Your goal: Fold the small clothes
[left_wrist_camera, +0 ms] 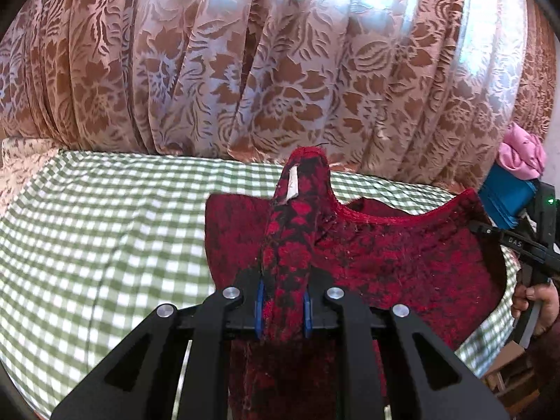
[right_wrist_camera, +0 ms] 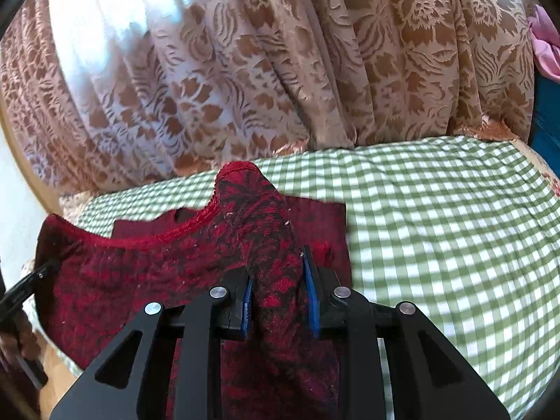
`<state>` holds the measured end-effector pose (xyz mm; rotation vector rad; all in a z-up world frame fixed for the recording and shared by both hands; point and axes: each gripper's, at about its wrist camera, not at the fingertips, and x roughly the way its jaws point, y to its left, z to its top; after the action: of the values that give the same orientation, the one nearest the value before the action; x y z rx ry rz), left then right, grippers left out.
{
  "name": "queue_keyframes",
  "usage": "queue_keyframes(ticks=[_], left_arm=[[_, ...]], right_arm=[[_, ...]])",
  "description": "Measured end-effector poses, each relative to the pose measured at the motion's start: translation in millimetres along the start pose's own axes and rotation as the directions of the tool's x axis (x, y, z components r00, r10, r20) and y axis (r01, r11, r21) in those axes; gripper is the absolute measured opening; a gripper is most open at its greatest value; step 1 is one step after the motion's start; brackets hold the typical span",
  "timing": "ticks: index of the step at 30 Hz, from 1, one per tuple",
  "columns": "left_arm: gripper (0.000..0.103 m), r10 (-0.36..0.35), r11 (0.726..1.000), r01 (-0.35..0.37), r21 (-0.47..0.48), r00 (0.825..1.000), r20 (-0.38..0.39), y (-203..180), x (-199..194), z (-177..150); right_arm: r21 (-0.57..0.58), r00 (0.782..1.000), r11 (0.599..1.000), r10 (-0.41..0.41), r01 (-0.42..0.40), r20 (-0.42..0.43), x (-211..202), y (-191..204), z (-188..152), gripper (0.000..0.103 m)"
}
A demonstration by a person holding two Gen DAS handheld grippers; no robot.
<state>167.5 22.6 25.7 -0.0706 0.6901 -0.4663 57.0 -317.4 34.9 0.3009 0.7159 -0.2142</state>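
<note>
Holding up the red top (left_wrist_camera: 385,252) over the green checked bed (left_wrist_camera: 87,245). Left gripper (left_wrist_camera: 282,309) fingers pinching one shoulder, right gripper (right_wrist_camera: 280,306) fingers pinching the other. Next, probably: lay flat, then fold over.

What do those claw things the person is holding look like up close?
Each claw, the left claw and the right claw, is a matte black frame with triangular cut-outs and round silver pins at its joints. Its two fingers carry blue pads. Seen from the left camera, the other tool is black with small white lettering and a green light.
</note>
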Motion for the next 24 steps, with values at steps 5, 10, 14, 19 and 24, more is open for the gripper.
queue_keyframes(ticks=[5, 10, 14, 19, 24], left_arm=[[0.015, 0.062, 0.998, -0.063, 0.031, 0.998, 0.009, -1.7, 27.2, 26.6], [0.015, 0.123, 0.992, -0.122, 0.028, 0.992, -0.017, 4.2, 67.7, 48.8], [0.015, 0.163, 0.987, -0.163, 0.011, 0.985, -0.051, 8.6, 102.8, 58.0], [0.015, 0.209, 0.978, -0.209, 0.008, 0.971, -0.117, 15.7, 144.9, 58.1], [0.02, 0.222, 0.973, -0.23, -0.014, 0.95, -0.22, 32.8, 186.3, 38.6]], right_arm=[[-0.002, 0.999, 0.999, -0.037, 0.038, 0.025, 29.8, 2.9, 23.4, 0.023], [0.021, 0.997, 0.997, -0.074, 0.074, 0.009, 67.4, -1.4, 39.2, 0.023], [0.019, 0.993, 0.993, -0.12, 0.121, -0.011, 98.9, -3.4, 45.1, 0.023], [0.014, 0.983, 0.986, -0.167, 0.169, -0.071, 137.6, -8.8, 43.5, 0.023], [0.017, 0.969, 0.98, -0.192, 0.197, -0.157, 170.6, -19.5, 30.4, 0.023]])
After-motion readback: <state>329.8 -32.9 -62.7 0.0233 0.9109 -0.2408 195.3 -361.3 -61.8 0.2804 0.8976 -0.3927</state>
